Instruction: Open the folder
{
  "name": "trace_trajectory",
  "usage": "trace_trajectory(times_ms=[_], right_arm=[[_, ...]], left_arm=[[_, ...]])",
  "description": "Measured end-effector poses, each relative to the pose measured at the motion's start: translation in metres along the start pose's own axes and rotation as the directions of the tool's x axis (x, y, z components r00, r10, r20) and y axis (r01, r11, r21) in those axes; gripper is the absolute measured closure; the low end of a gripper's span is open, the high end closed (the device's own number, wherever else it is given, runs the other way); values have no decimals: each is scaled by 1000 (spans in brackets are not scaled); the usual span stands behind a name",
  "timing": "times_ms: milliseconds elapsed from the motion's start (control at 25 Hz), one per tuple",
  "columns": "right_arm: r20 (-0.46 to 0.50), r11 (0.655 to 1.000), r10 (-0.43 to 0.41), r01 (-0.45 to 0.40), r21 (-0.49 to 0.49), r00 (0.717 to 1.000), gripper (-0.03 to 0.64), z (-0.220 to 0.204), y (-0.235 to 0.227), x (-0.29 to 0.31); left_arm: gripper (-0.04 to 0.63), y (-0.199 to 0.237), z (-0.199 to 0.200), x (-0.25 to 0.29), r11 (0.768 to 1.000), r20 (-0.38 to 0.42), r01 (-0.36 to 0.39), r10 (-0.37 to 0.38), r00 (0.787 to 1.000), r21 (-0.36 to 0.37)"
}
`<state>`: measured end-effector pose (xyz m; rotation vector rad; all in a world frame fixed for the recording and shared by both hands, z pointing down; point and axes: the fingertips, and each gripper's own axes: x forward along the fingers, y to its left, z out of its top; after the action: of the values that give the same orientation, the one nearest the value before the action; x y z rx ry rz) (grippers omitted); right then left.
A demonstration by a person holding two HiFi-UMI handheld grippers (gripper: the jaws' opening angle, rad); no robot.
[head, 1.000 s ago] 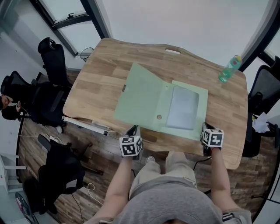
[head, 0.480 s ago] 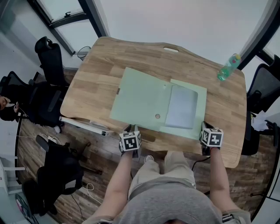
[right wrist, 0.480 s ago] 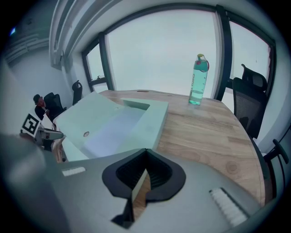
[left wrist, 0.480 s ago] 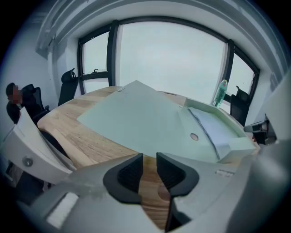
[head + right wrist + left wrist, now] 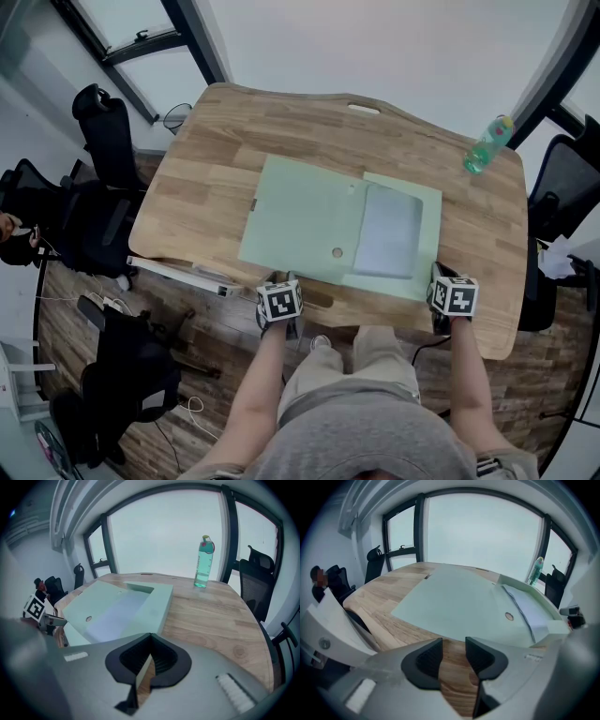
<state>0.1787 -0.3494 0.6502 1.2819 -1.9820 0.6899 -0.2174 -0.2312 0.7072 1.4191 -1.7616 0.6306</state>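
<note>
A pale green folder (image 5: 300,220) lies open on the wooden table (image 5: 206,159). Its cover is spread flat to the left, and a grey sheet (image 5: 389,230) rests in the right half. My left gripper (image 5: 281,278) sits at the table's front edge just short of the cover, and its jaws are opening. In the left gripper view, only bare wood shows between this gripper's (image 5: 453,656) pads. My right gripper (image 5: 441,278) is at the folder's near right corner. The right gripper view shows it (image 5: 150,656) shut with the folder's (image 5: 122,606) thin edge running in between its pads.
A green water bottle (image 5: 489,147) stands at the table's far right corner. Black office chairs (image 5: 103,131) stand to the left, where a person (image 5: 19,234) sits, and another chair (image 5: 567,187) is on the right. Floor and cables lie below the front edge.
The folder's cover has dropped from a raised tilt to flat on the table. The left gripper has let go of it and sunk slightly toward the front edge. The right gripper has not moved.
</note>
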Motion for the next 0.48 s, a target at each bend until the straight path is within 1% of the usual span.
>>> trace_trajectory(times_ms=[360,480], right_arm=[[9,1000,-16,16,2,1000,615,1,0,-1],[11,1000,-23,22,8,1000,615,0,0,0]], left_arm=[[430,2,-8,11,1000,6,6,-5,1000,-15],[431,1,-2,4,1000,18,19,-19,1000,-4]])
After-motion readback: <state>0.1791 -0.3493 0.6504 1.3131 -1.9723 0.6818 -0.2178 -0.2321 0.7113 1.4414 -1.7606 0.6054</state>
